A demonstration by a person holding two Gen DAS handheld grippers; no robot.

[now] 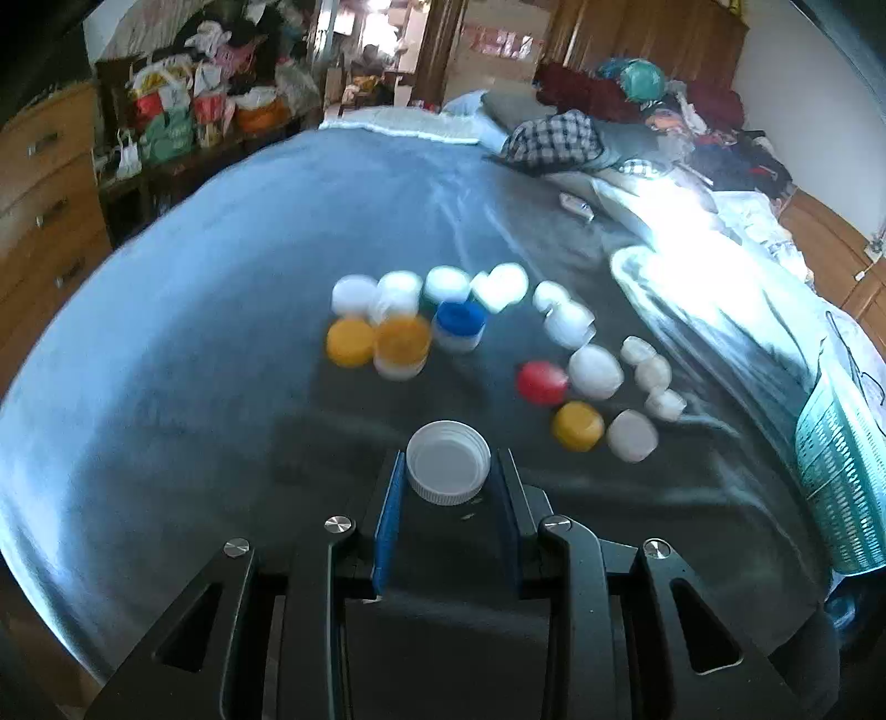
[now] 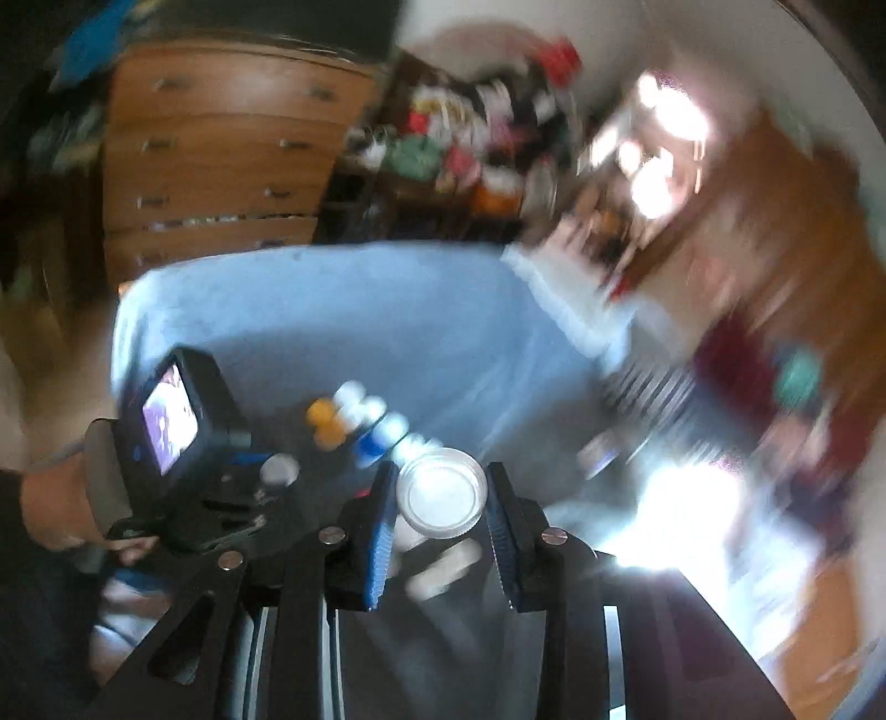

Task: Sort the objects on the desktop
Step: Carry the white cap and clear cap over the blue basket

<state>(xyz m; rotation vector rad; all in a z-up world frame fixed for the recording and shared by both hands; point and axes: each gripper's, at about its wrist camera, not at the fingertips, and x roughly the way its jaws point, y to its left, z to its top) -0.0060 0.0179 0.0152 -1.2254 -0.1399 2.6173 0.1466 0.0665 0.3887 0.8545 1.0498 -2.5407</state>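
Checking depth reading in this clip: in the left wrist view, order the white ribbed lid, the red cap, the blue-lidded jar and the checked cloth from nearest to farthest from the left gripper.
1. White ribbed plastic lid: between the fingers of the left gripper.
2. Round red cap: ahead, slightly right.
3. Blue-lidded white jar: straight ahead, in the cluster.
4. Checked cloth: far right, at the bed's far end.

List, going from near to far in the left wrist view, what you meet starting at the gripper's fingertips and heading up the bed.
left gripper holding a white cap → red cap → blue cap → checked cloth → doorway
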